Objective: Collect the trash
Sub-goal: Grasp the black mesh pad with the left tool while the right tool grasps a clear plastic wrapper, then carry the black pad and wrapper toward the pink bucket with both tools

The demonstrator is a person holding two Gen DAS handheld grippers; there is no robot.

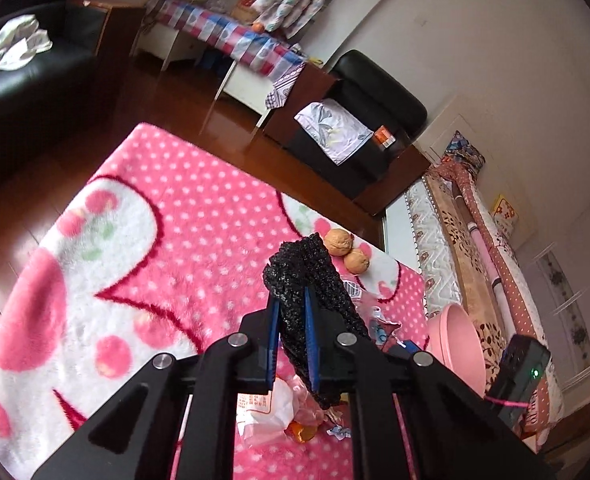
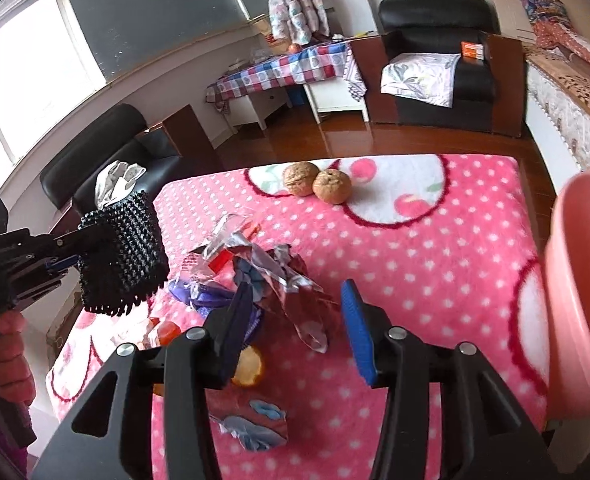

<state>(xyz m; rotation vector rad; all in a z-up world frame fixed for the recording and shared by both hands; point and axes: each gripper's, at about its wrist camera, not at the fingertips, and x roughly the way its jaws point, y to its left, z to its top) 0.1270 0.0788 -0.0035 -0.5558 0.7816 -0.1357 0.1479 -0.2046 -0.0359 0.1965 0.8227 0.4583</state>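
Note:
My left gripper is shut on a black spiky foam net and holds it above the pink dotted blanket. It also shows in the right wrist view, with the net at the left. My right gripper is open and empty, just above a heap of crumpled foil and plastic wrappers. More wrappers lie under the left gripper. A pink bin stands at the right edge; it also shows in the left wrist view.
Two walnuts lie at the blanket's far side. An orange peel piece and a printed wrapper lie near my right gripper. Black armchairs, a checked-cloth table and a patterned bed surround the blanket.

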